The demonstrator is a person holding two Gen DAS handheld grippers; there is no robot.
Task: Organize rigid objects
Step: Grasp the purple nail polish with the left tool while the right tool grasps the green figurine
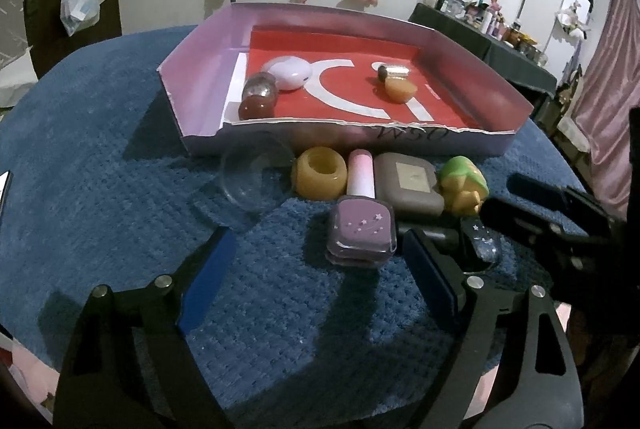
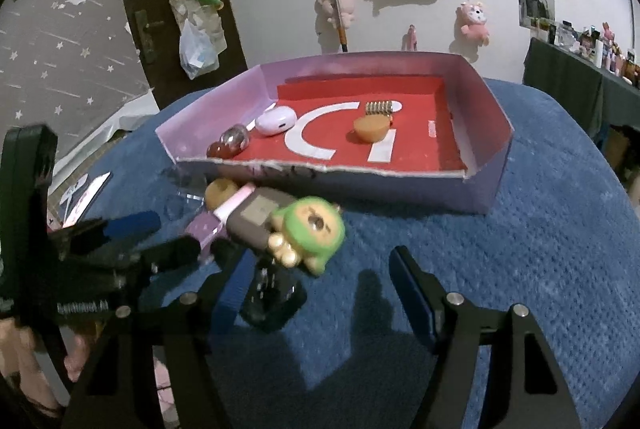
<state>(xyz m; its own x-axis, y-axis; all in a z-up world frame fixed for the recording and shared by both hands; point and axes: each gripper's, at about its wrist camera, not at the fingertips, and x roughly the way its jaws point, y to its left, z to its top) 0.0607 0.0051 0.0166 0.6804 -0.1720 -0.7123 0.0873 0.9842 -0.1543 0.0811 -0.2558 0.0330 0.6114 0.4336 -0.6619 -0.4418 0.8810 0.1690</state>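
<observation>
Blue towelling covers the table point(image 1: 100, 189), and both grippers hang low over it, pointing down at the row of small things.

The left gripper point(image 1: 320, 261) has its jaws apart, released, with the purple nail polish bottle point(image 1: 362, 229) lying between the pads; neither pad touches it and cloth shows on each side. The right gripper point(image 2: 316, 293) is also unclenched. A dark sparkly bottle point(image 2: 276, 293) lies just inside its left pad, whether touching I cannot tell, and bare cloth fills the space toward its right pad.

Just beyond, the row runs along the box's near wall: a clear glass dish point(image 1: 256, 177), a yellow ring-shaped cup point(image 1: 320, 177), a grey case point(image 1: 408, 185) and a green-hooded figurine point(image 2: 308, 229), packed closely together.

Farther off, the shallow purple box point(image 1: 200, 69) sits near the table's far edge, its torn near wall low. On its red floor lie a white oval case point(image 1: 288, 72) and two glossy balls point(image 1: 258, 99) on the left, a tan lid point(image 1: 400, 89) mid-floor, and open red to the right.
</observation>
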